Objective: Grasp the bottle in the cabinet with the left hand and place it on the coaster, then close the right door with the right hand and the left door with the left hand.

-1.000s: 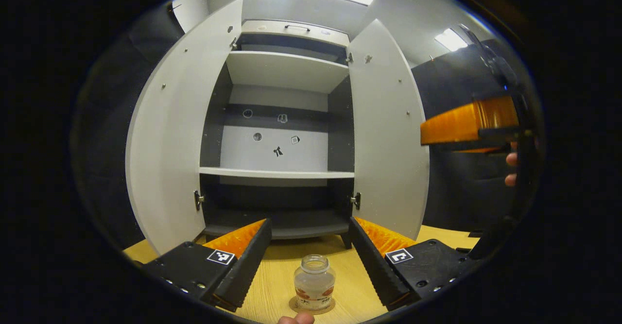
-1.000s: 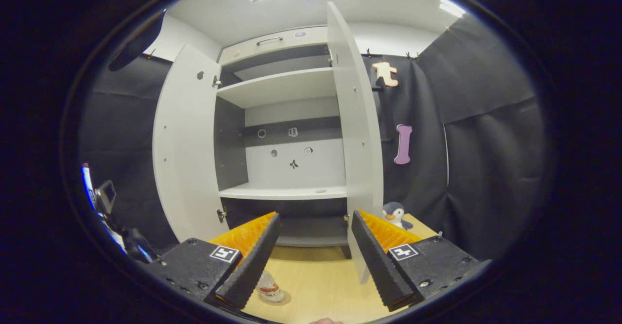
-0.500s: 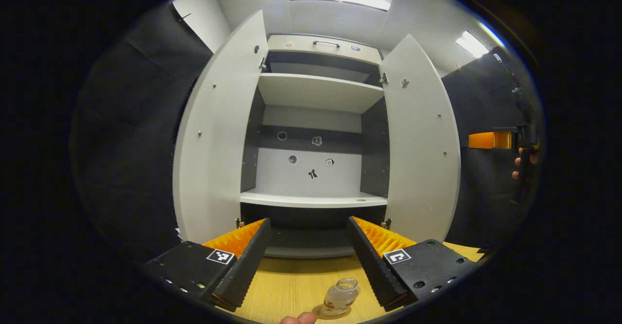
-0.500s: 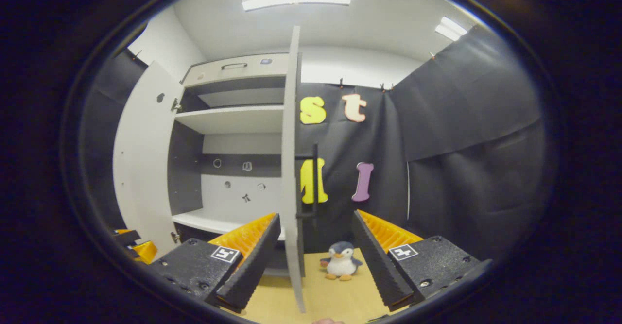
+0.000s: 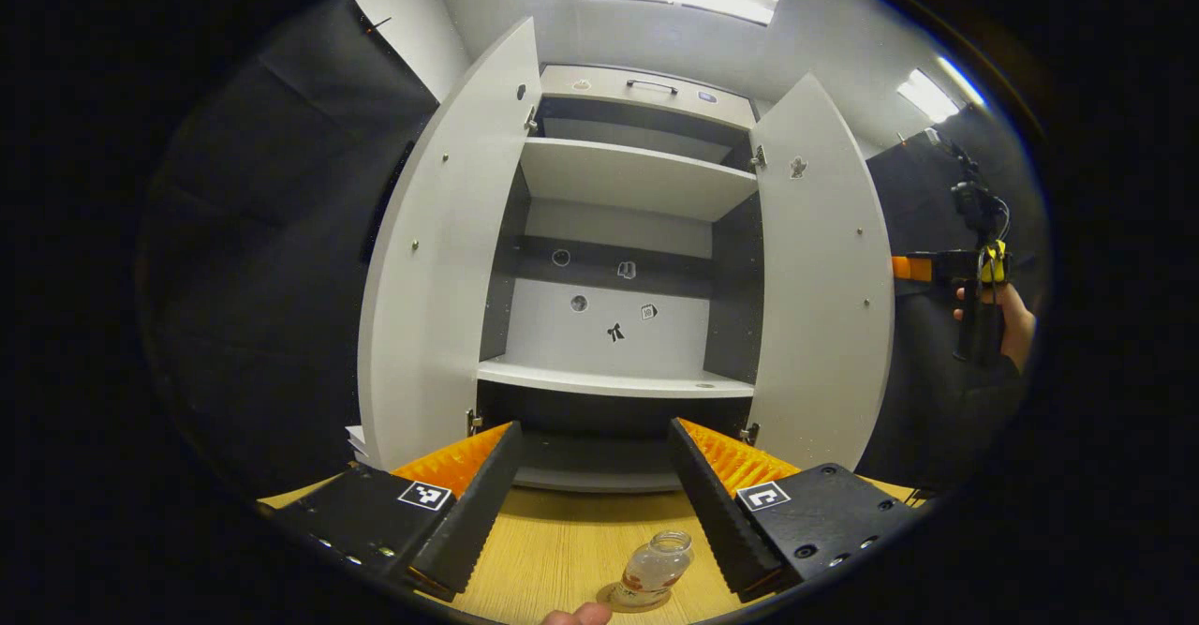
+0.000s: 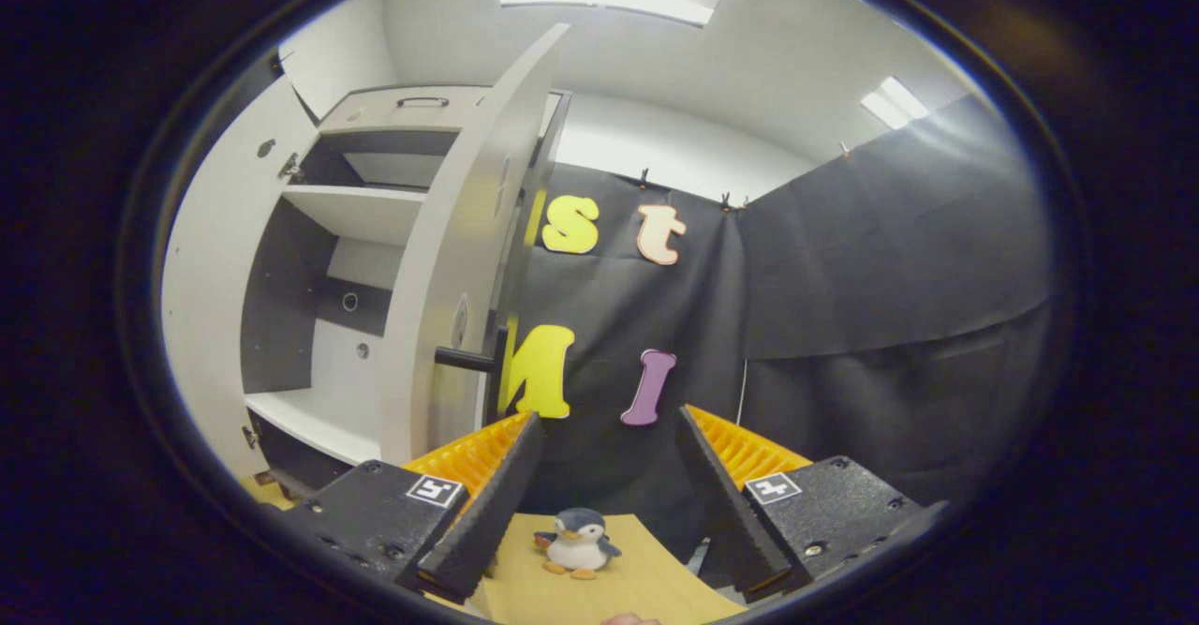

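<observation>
In the left gripper view a small clear bottle (image 5: 657, 567) stands on a round coaster (image 5: 614, 599) on the wooden table, low between the open fingers of my left gripper (image 5: 594, 503), which holds nothing. Behind it the white cabinet (image 5: 623, 325) stands with its left door (image 5: 440, 260) and right door (image 5: 824, 278) both swung open. My right gripper (image 5: 913, 268) shows at the far right, beyond the right door's outer side, held by a hand. In the right gripper view my right gripper (image 6: 599, 498) is open and empty, just right of the right door (image 6: 450, 260) and its dark handle (image 6: 466, 359).
A toy penguin (image 6: 577, 542) sits on the wooden table (image 6: 599, 597) ahead of the right gripper, by the black cloth wall. The cabinet shelves (image 5: 614, 381) hold nothing. A fingertip (image 5: 573, 616) shows at the bottom edge of the left gripper view.
The right gripper has swung right, from facing the cabinet's inside to the outer side of the right door. The left gripper has drawn back from the bottle, which stays on the coaster.
</observation>
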The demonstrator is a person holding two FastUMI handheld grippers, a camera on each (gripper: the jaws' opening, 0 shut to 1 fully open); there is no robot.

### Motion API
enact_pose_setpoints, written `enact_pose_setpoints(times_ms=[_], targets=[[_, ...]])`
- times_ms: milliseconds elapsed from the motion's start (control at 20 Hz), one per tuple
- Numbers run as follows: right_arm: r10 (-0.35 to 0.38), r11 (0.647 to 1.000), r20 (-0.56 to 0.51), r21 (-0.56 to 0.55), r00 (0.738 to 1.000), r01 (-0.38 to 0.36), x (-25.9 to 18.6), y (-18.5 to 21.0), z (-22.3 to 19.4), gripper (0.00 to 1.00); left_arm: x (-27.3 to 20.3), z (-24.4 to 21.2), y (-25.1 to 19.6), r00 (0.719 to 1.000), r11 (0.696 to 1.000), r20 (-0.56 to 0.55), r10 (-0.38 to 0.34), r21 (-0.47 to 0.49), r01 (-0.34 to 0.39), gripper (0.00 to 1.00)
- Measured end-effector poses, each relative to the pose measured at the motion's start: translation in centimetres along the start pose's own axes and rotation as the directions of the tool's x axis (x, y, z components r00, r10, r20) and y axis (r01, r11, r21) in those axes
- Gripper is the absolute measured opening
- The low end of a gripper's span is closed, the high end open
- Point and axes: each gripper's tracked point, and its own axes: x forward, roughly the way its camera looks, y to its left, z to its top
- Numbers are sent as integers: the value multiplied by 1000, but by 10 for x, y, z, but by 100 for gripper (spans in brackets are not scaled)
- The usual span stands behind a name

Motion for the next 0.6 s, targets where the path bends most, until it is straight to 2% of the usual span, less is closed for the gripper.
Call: enact_pose_setpoints(times_ms=[150, 200, 250, 300, 500, 550, 600], targets=[[32, 998, -10, 63, 999, -31, 1, 8, -3, 94, -1, 2, 0, 1000, 1000, 2, -11, -11, 11, 95], [39, 995, -25, 89, 999, -37, 1, 11, -6, 94, -1, 2, 2, 1000, 1000, 0, -15, -11, 15, 99], [49, 993, -34, 107, 998, -45, -2, 16, -7, 95, -1, 2, 3, 1000, 1000, -1, -13, -9, 13, 95], [61, 991, -36, 123, 997, -56, -4, 24, -5, 94, -2, 4, 7, 1000, 1000, 6, -9, -8, 9, 95], [180, 972, -45, 164, 983, -170, -12, 74, -2, 94, -2, 5, 16, 1000, 1000, 2, 6, 0, -6, 95], [198, 968, -45, 168, 979, -188, -13, 84, 0, 94, -4, 5, 20, 1000, 1000, -3, 13, 2, -13, 99], [216, 964, -47, 166, 975, -206, -14, 94, 1, 95, -5, 5, 25, 1000, 1000, -3, 23, 2, -23, 95]])
